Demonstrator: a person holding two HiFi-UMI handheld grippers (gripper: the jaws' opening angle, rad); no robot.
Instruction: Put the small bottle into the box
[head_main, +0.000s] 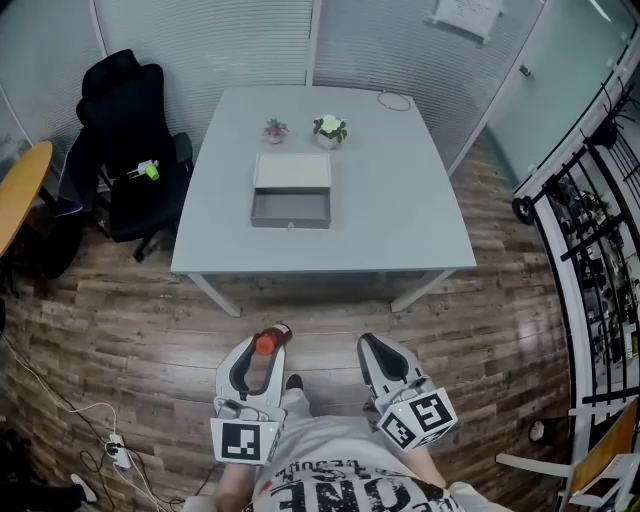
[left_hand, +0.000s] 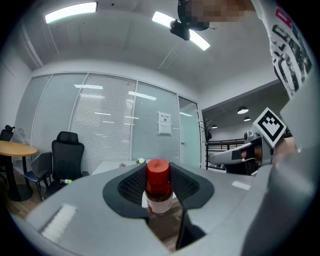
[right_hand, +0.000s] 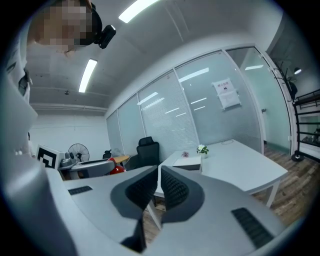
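Clamping the small bottle (left_hand: 159, 184) in the left gripper (head_main: 267, 343), white label showing only in the left gripper view, print unreadable. Looking into the box (head_main: 290, 224), well apart on the surface (head_main: 400, 200), only from the head view. Clenching the right gripper (right_hand: 159, 176) on nothing.

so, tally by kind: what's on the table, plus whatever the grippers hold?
Box: 1
Potted plants: 2
Cable loop: 1
Small bottle, held in the left gripper: 1
Total: 5
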